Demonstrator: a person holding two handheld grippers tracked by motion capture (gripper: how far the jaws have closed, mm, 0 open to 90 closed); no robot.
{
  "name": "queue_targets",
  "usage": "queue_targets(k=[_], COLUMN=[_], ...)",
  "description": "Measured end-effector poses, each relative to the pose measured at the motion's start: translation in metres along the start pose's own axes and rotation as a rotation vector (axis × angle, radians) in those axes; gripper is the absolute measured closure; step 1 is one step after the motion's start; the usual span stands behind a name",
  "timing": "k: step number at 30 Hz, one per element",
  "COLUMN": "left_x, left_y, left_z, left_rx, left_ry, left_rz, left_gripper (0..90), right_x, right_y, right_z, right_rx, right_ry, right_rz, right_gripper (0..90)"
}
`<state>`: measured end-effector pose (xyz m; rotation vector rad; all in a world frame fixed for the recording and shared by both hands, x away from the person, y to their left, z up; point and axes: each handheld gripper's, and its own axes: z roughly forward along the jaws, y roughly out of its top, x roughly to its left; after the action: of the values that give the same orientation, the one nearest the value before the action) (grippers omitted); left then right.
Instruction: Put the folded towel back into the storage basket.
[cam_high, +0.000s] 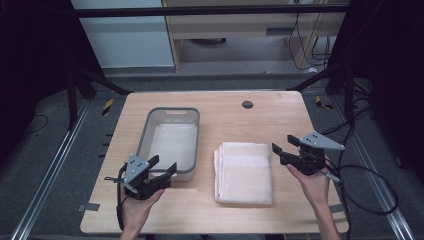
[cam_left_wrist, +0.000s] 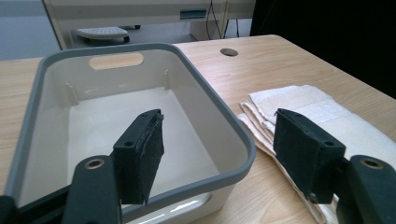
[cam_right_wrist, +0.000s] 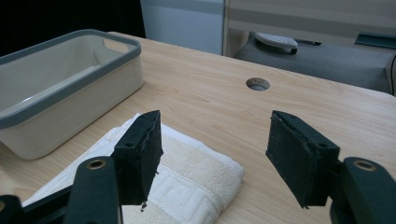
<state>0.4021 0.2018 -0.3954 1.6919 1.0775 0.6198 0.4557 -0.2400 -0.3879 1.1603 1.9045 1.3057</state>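
A folded cream towel lies flat on the wooden table, right of centre. To its left stands an empty white tub with a grey rim. My left gripper hovers at the tub's near end, open, with nothing between its pads. In the left gripper view its jaws frame the tub's rim and the towel's edge. My right gripper is just right of the towel's far corner, open and empty. In the right gripper view the towel lies below the left jaw and the tub is farther left.
A round cable hole sits near the table's far edge. A black cable loops off the right side of the table. Metal rails run along the floor on both sides. Bare wood lies between the towel and the near edge.
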Motion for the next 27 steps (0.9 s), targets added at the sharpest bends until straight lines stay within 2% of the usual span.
queue_targets(k=[12,27], left_x=[-0.018,-0.043], left_y=[0.005,0.001], left_z=[0.013,0.035], left_rx=[0.012,0.051], left_ry=[-0.035,-0.079], left_rz=[0.022,0.058], left_gripper=[33.9,33.8], right_x=[-0.001,-0.005], right_y=[0.002,-0.002], right_z=[0.017,0.036], right_rx=[0.028,0.058], right_ry=[0.016,0.016], right_rz=[-0.009,-0.007], right_gripper=[37.3,36.0])
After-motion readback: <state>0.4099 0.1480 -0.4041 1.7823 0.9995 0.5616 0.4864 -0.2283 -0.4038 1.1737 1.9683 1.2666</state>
